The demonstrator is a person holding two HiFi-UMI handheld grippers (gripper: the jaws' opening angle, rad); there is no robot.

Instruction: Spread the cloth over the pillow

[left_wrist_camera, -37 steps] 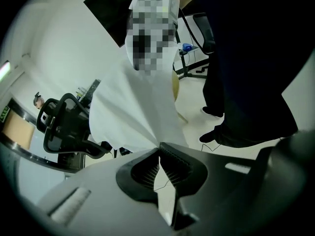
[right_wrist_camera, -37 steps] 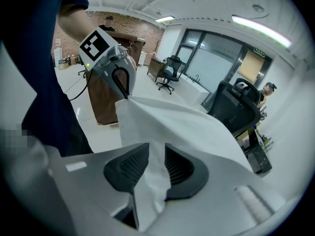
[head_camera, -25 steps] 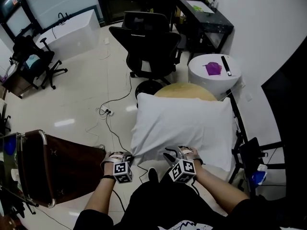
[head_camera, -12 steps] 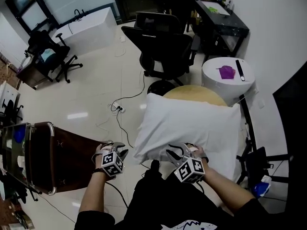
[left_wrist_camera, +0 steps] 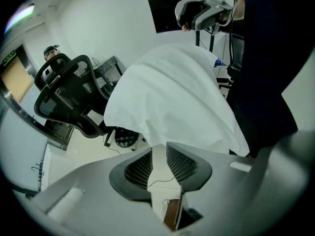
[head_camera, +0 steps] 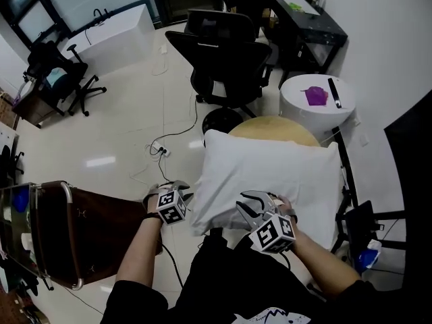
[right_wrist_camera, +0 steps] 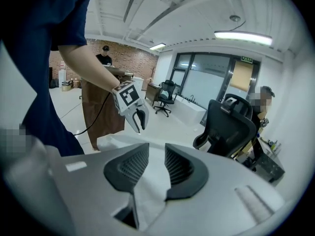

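A white pillow (head_camera: pixel 270 174) lies on a round wooden table (head_camera: pixel 270 128), and the white cloth (left_wrist_camera: pixel 172 92) lies draped over it; the two are hard to tell apart. My left gripper (head_camera: pixel 178 187) hangs just off the pillow's near-left corner. Its jaws have just been opening and nothing is between them, only floor showing through (left_wrist_camera: pixel 158 154). My right gripper (head_camera: pixel 251 204) is at the near edge, shut on a fold of the cloth (right_wrist_camera: pixel 150 186) that runs down between its fingers (right_wrist_camera: pixel 178 166). Each gripper shows in the other's view: left gripper (right_wrist_camera: pixel 137 118), right gripper (left_wrist_camera: pixel 204 11).
A black office chair (head_camera: pixel 223 59) stands just beyond the table. A white round stool (head_camera: pixel 316 106) with a purple item stands at the back right. A brown cabinet (head_camera: pixel 74 228) is at my left. Cables (head_camera: pixel 162 150) run across the floor.
My left gripper let go of the pillow's near-left corner, swung out to the left and came up beside it, open. My right gripper rose with the cloth edge.
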